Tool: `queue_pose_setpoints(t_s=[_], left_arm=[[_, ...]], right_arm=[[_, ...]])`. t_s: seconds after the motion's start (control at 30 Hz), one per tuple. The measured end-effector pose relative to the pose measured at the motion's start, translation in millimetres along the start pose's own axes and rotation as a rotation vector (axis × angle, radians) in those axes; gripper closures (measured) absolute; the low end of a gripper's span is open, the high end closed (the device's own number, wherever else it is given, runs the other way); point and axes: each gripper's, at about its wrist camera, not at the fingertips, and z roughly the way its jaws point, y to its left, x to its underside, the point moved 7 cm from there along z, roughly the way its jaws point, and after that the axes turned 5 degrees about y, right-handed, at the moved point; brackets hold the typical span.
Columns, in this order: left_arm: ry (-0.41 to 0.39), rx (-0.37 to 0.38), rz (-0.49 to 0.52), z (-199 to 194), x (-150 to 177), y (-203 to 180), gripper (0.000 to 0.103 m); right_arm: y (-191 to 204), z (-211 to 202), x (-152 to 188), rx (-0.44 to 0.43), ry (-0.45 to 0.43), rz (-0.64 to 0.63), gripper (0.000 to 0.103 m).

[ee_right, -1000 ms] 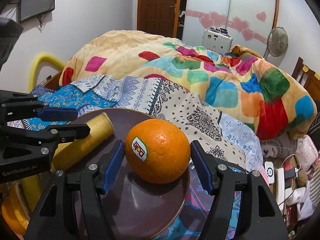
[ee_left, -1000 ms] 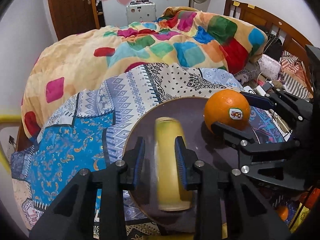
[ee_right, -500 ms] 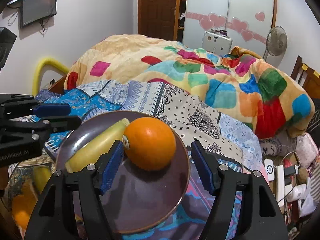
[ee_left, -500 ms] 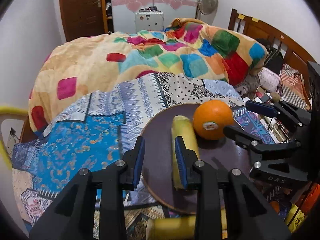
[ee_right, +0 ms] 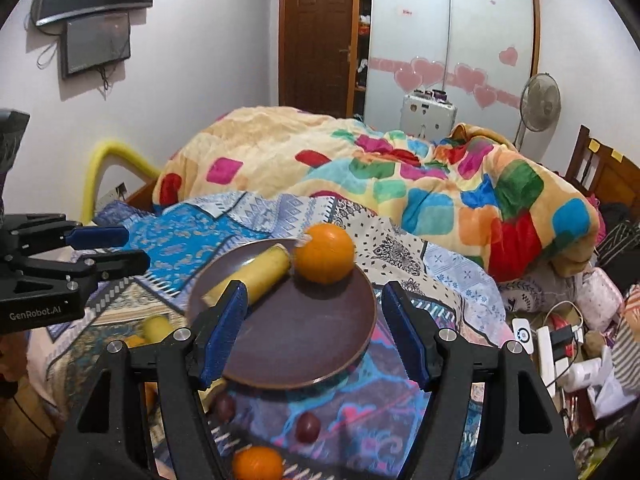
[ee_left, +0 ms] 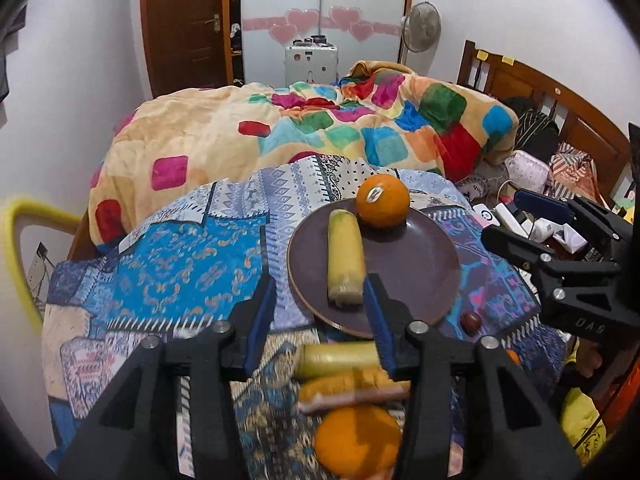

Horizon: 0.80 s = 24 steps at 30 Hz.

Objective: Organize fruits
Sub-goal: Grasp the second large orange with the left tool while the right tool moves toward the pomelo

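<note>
A dark brown plate (ee_left: 420,276) (ee_right: 304,344) lies on the patterned bedspread. On it are a yellow banana piece (ee_left: 345,258) (ee_right: 256,276) and an orange (ee_left: 383,200) (ee_right: 325,253) with a sticker, touching each other. My left gripper (ee_left: 320,322) is open and empty, held back over the plate's near edge. My right gripper (ee_right: 312,336) is open and empty, also held back above the plate. Loose fruit lies near me: another banana piece (ee_left: 338,358), an orange (ee_left: 356,440) (ee_right: 258,462), and small dark red fruits (ee_left: 471,322) (ee_right: 307,426).
A bright patchwork duvet (ee_left: 320,136) is heaped behind the plate. A wooden headboard (ee_left: 560,100) and a clutter of chargers and cables (ee_right: 560,344) lie to the right. A yellow hoop (ee_left: 24,248) stands at the left. A fan (ee_right: 540,98) stands far back.
Both grippers have let go and drawn back and up from the plate. The banana piece and orange now rest on the plate, and loose fruit has come into view below.
</note>
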Motion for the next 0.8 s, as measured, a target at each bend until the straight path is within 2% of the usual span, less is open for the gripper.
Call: queue_pose_setpoints(t_s=[0.07, 0.13, 0.23, 0.37, 0.5, 0.8], left_arm=[[-0.007, -0.001, -0.008, -10, 9, -1, 0.05], [-0.016, -0.007, -0.012, -19, 16, -2, 0.041], [-0.013, -0.017, -0.017, -27, 33, -4, 0.033], [0.01, -0.018, -0.005, -28, 56, -12, 0.03], [0.041, -0.003, -0.014, -20, 79, -16, 0.024], [0.135, 0.012, -0.028, 17, 111, -18, 0.023]], right_arm=[[2, -12, 3, 0.001, -0.016, 0.002, 0.036], [5, -21, 8, -0.001, -0.03, 0.003, 0.036], [7, -35, 15, -0.012, -0.049, 0.012, 0.034], [10, -45, 27, -0.003, -0.065, 0.009, 0.032], [13, -47, 43, -0.002, -0.059, 0.008, 0.031], [22, -33, 72, -0.009, -0.023, -0.005, 0.03]])
